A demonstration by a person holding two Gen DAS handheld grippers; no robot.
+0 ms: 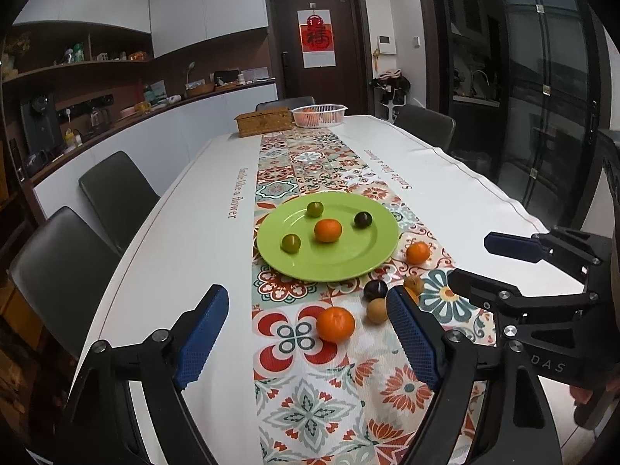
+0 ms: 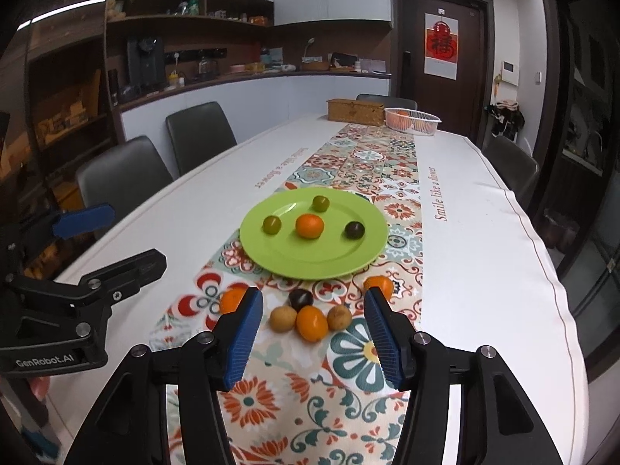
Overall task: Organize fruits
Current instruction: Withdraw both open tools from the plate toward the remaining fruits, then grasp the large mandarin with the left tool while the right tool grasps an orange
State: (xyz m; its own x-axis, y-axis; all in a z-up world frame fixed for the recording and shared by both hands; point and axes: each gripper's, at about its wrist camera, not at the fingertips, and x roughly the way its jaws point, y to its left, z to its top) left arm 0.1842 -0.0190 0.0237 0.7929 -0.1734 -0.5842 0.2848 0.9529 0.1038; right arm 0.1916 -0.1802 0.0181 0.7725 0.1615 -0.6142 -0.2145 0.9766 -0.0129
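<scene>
Green plate point(image 1: 329, 259) sits mid-table on the patterned runner point(image 1: 310, 407), w/ one orange point(image 1: 328, 230), two green fruits point(image 1: 290, 243) & one dark plum point(image 1: 363, 219) on it. Loose fruit lies near the plate's front edge: three oranges point(image 2: 311, 322), two brown fruits point(image 2: 282, 318), one dark plum point(image 2: 301, 298). Left gripper point(image 1: 306, 333) is released, jaws wide, nothing between the pads. Right gripper point(image 2: 314, 333) also released, empty, above the loose cluster. White basket point(image 1: 318, 115) & wicker box point(image 1: 264, 121) stand at the far end.
</scene>
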